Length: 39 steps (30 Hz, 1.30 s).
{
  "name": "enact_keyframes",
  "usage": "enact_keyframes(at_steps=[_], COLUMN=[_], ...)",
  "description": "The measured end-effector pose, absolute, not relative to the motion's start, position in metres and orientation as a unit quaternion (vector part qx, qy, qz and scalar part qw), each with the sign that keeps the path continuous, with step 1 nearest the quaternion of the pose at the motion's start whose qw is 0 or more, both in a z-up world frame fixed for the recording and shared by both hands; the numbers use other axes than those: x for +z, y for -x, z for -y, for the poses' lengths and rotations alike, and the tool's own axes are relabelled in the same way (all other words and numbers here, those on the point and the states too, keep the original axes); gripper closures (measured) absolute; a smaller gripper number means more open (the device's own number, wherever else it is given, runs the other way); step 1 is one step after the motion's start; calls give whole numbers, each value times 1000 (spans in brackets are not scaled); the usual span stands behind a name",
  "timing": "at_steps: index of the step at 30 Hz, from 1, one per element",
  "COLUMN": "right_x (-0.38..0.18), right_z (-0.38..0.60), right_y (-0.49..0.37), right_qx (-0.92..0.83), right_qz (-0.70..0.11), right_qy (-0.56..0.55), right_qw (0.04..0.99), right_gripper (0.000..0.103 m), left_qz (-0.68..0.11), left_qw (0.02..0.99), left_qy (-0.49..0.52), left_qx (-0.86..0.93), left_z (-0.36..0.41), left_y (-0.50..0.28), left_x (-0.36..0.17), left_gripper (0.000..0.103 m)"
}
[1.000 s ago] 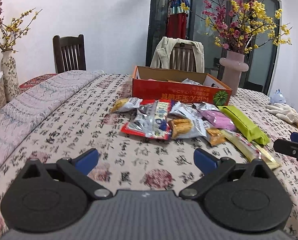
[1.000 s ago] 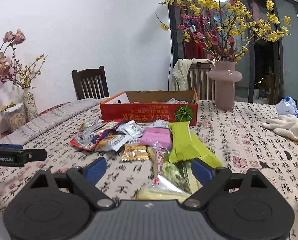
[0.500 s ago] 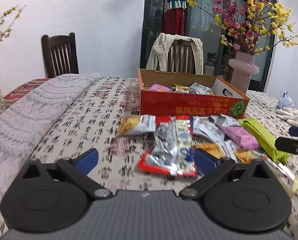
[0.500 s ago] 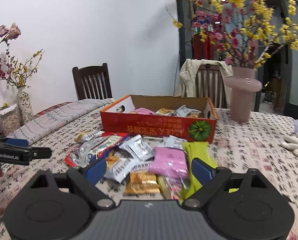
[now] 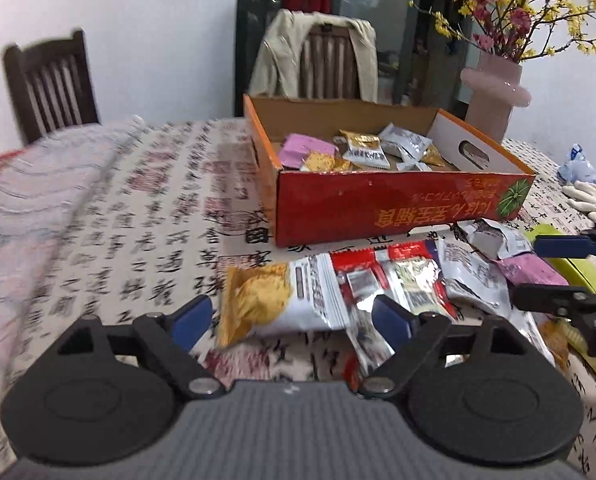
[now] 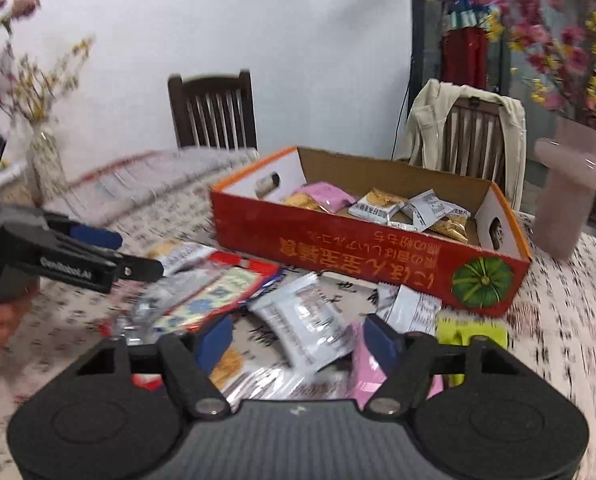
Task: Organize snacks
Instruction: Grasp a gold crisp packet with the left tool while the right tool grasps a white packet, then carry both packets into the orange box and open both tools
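Landmark: red cardboard box point(image 5: 398, 208) with a green pumpkin print, open-topped, on the calligraphy-print tablecloth point(image 5: 137, 216). Far left of the box, in the right wrist view, a patterned vase point(image 6: 47, 164) of dried flowers; blurred. Behind the box to its left, an empty dark wooden chair point(image 5: 51, 84). Left gripper point(image 5: 289, 314): jaws closing but wide apart, blue pads touching nothing; between them, on the cloth in front of the box's left corner, a white snack packet with a golden end point(image 5: 273, 300). Just right of that packet, still in front of the box, a red-edged foil packet point(image 5: 398, 280), overlapping silver-white packets. Inside the box: a pink packet point(image 5: 304, 148) toward its left wall, gold and silver-white packets point(image 5: 364, 146) loosely piled at its middle. Directly behind the box, a chair draped with a beige jacket point(image 5: 293, 52). Right gripper point(image 6: 298, 340): jaws closing, pads not pressing on anything; a white printed packet point(image 6: 310, 328) lies between them in front of the box, a pink packet point(image 6: 368, 376) under the right-hand finger. Lime-green packet point(image 6: 472, 330) touches the box's front right corner. Right of the box, a pink vase point(image 5: 494, 96) with red and yellow blossom branches; farther right, white gloves point(image 5: 592, 200) on the cloth. Both views motion-blurred at the edges.
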State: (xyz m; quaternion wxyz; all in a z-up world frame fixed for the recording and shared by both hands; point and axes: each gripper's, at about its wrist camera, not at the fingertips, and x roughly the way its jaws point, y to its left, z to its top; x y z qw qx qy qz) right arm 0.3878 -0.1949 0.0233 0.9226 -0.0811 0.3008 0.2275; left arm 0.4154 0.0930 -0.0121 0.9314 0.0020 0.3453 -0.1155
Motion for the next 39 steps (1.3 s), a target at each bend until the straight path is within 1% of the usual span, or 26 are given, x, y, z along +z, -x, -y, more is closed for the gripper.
enact_keyframes(at_steps=[1, 3, 5, 6, 7, 9, 10, 11, 14, 16, 17, 19, 21, 22, 23, 24, 26, 29, 35, 39], right_x=[21, 16, 10, 8, 4, -3, -5, -6, -6, -4, -4, -5, -11, -14, -14, -13, -9, 3, 47, 72], right_z=[193, 188, 183, 181, 178, 174, 173, 173, 175, 178, 179, 178, 171, 169, 168, 169, 171, 176, 210, 245], right_y=[-397, -415, -428, -433, -438, -448, -451, -453, -455, -452, -450, -447, -447, -447, -447, -446, -445, -427, -369, -317], right_qx=[229, 232, 236, 238, 239, 241, 245, 250, 269, 280, 293, 314, 315, 306, 300, 300, 301, 287, 207, 196], right_qz=[-307, -319, -327, -330, -332, -341, -344, -345, -352, -350, -349, -356, -363, -368, -363, -363, -371, -349, -263, -226], right_qy=[88, 103, 122, 129, 136, 141, 138, 130, 107, 98, 92, 88, 104, 113, 117, 110, 99, 108, 112, 73], right_qw=[920, 913, 907, 904, 902, 898, 896, 895, 890, 889, 885, 876, 871, 871, 875, 875, 873, 886, 936, 951], right_gripper=[35, 37, 39, 39, 39, 38, 38, 38, 38, 36, 32, 27, 31, 35, 49, 57, 64, 64, 64, 64], left_qz=[-352, -361, -366, -368, -368, -358, -359, -360, -350, -353, -354, -354, -348, -342, -333, -321, -299, -281, -256, -240], left_qw=[927, 922, 920, 919, 918, 922, 921, 919, 920, 918, 918, 920, 921, 923, 927, 931, 941, 950, 959, 963], left_qy=[4, 23, 39, 50, 64, 71, 77, 89, 112, 122, 123, 126, 136, 139, 138, 134, 118, 92, 77, 76], left_qx=[-127, -140, -133, -133, -132, -127, -128, -132, -138, -133, -129, -115, -110, -108, -108, -106, -105, -102, -98, -92], left_z=[-94, -99, -101, -101, -103, -105, -106, -107, -114, -117, -119, -121, -123, -124, -124, -123, -117, -100, -66, -45], left_y=[-423, -437, -446, -449, -452, -452, -451, -451, -440, -432, -429, -420, -408, -401, -392, -383, -365, -340, -283, -242], left_x=[-16, -21, -26, -28, -30, -30, -30, -29, -25, -23, -23, -22, -15, -9, -2, 6, 20, 32, 47, 50], left_gripper=[13, 7, 6, 8, 11, 33, 34, 41, 52, 53, 54, 54, 55, 55, 55, 55, 55, 55, 54, 54])
